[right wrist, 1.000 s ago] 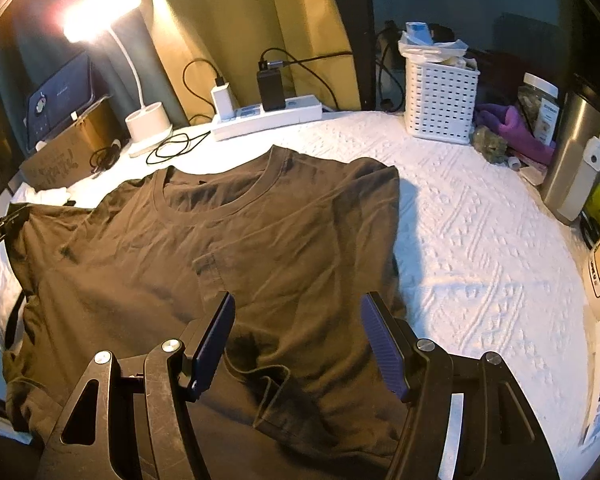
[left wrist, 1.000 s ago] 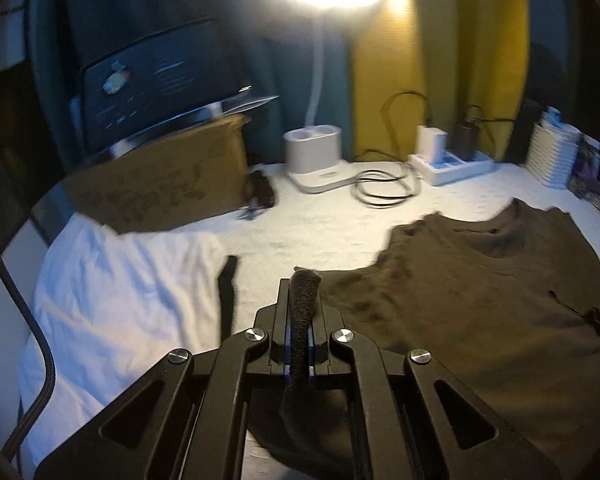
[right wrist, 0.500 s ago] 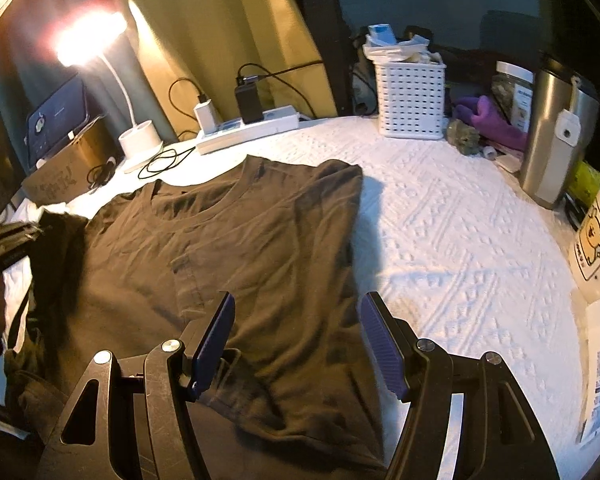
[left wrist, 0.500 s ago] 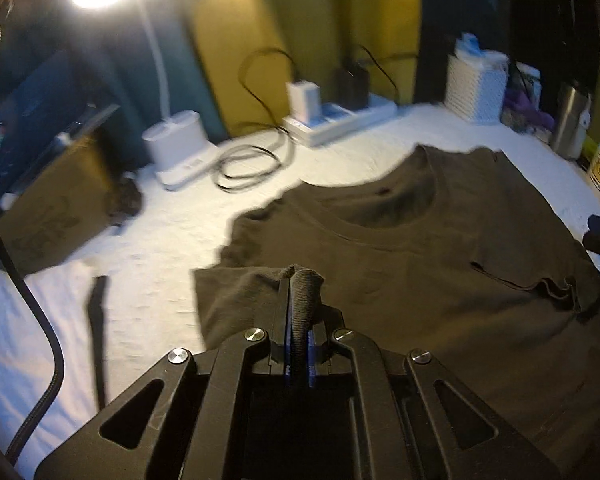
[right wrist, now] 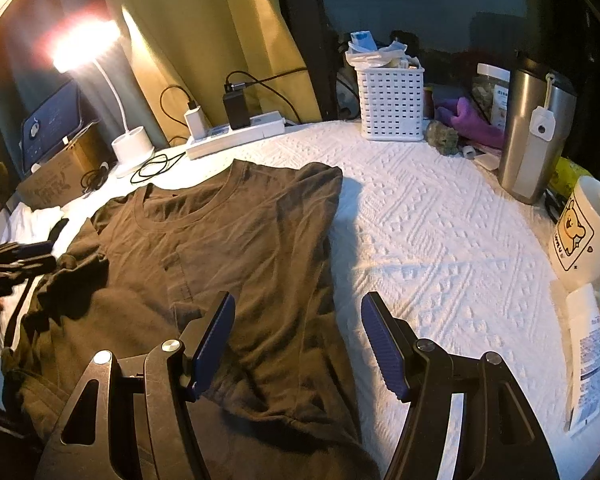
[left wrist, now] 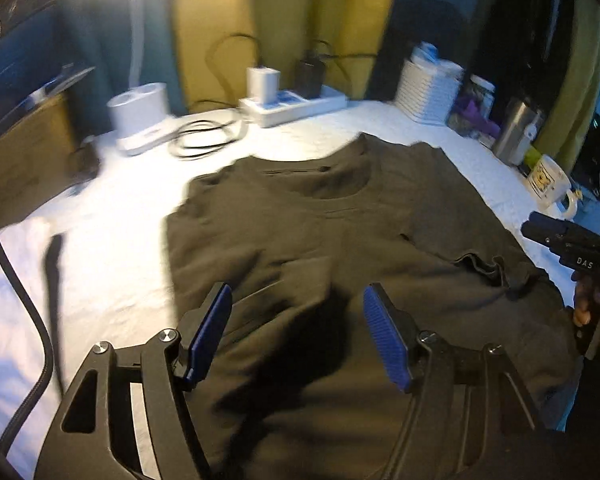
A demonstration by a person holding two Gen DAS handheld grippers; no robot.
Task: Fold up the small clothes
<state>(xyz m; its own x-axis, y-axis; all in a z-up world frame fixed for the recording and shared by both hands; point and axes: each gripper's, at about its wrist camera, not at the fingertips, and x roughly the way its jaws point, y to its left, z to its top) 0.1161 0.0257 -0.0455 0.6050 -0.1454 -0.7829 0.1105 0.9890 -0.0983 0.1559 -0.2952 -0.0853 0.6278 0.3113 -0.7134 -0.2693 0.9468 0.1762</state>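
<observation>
Cloth lies spread under both my claws: a dark olive-brown cotton T-shirt (right wrist: 228, 256) on the white textured bedspread (right wrist: 440, 248), collar toward the far edge where the white power strip (right wrist: 236, 134) sits. Its right side is folded in, giving a straight edge down the middle of the bedspread; its left sleeve is bunched in a rumpled heap near my left claw.

My left claw (left wrist: 296, 336) has just been opening, and its blue ribbed pads (left wrist: 384, 340) now stand wide apart above the shirt's lower body, with nothing pinched between them; the picture there is blurred. My right claw (right wrist: 298, 340) is also spread wide and grips nothing, its left pad over the shirt's folded edge and its right pad over bare bedspread. From the left camera I can see the right claw's black body at the far right edge, with fingers of a hand (left wrist: 596, 312) wrapped on its handle.

Behind the shirt stand a white desk lamp (right wrist: 132, 148), lit, a coil of black cable (right wrist: 156, 168), a white perforated plastic basket (right wrist: 392, 104), a steel tumbler (right wrist: 536, 128) and a white mug with a bear print (right wrist: 584, 232). A brown cardboard box (right wrist: 56, 176) sits at the far left, with white cloth (left wrist: 8, 280) lying in front of it.
</observation>
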